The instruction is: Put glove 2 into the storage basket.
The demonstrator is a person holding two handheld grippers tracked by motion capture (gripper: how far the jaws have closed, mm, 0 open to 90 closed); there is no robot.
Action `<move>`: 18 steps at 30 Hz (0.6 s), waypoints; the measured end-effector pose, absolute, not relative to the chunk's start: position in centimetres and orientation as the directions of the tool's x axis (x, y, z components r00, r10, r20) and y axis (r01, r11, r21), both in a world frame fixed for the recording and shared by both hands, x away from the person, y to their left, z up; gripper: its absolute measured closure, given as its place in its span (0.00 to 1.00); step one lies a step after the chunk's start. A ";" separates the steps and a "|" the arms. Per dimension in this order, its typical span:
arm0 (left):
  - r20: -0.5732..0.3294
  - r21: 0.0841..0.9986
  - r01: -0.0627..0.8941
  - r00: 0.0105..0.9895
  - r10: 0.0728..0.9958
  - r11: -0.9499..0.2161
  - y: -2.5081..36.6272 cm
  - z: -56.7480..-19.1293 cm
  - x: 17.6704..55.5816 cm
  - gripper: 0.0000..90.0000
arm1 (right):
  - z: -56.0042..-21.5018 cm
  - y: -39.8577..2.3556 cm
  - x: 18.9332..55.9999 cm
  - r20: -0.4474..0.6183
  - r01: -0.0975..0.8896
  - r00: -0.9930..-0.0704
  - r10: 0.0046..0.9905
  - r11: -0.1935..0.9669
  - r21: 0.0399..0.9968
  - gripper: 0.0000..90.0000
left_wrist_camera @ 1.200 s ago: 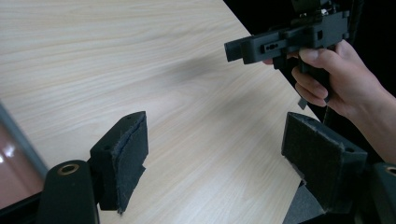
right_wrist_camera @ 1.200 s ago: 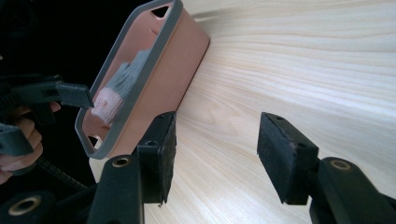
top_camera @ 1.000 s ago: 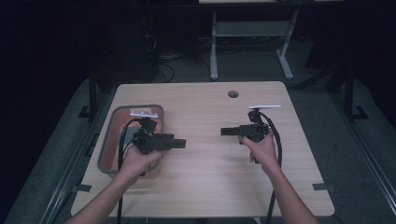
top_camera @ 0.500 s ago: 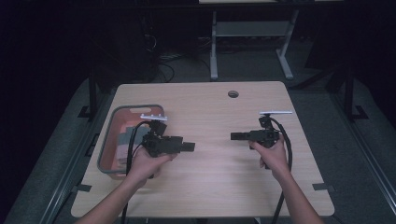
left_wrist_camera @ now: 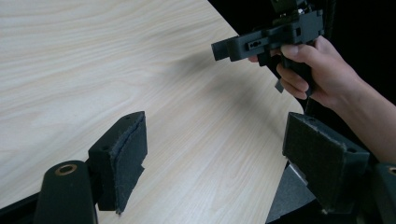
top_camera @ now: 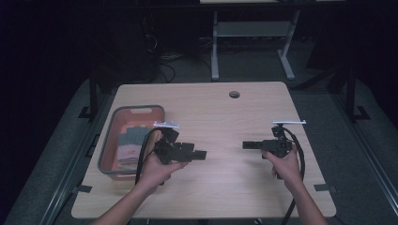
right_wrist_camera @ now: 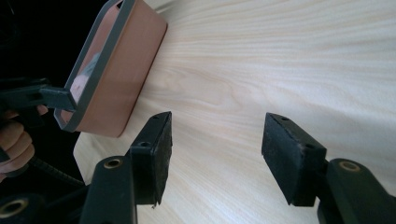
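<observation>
Two hand-held black grippers hover low over a light wooden table (top_camera: 220,192), pointing at each other across its middle. My left gripper (top_camera: 204,154) is open, and its pads (left_wrist_camera: 122,154) frame bare wood. My right gripper (top_camera: 244,145) is open too; its jaws have just been opening with nothing between its pads (right_wrist_camera: 157,144). The left gripper view shows the right gripper (left_wrist_camera: 219,50) in a hand at upper right. A salmon tub with a grey rim (top_camera: 109,154) sits at the table's left, just behind the left hand, with folded cloths (top_camera: 130,140) inside.
A round cable hole (top_camera: 234,94) lies near the table's far edge. The tub (right_wrist_camera: 126,79) appears at upper left in the right gripper view, with the left gripper (right_wrist_camera: 37,95) beside it. Beyond the table stand white desk legs (top_camera: 214,51) and floor cables (top_camera: 164,61).
Both hands have moved to the right and toward the near edge of the table. The left gripper now sits clear of the tub.
</observation>
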State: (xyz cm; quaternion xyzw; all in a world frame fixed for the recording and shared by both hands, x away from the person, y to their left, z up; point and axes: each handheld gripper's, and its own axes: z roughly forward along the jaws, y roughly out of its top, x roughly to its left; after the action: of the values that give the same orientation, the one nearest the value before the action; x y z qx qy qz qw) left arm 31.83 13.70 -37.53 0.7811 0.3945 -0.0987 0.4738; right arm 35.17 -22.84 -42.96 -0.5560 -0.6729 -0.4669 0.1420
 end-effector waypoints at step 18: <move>-0.536 0.658 0.699 0.695 0.479 -0.280 11.1 -40.4 30.1 0.24 | -45.1 -25.1 33.0 0.717 0.882 -0.347 0.605 -0.049 0.468 0.44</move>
State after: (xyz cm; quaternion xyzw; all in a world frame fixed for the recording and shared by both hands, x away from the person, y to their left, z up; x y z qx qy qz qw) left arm 30.14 11.08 -40.42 0.7914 0.3724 -0.1170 0.4704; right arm 32.98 -25.13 -45.06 -0.5520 -0.6735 -0.4688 0.1480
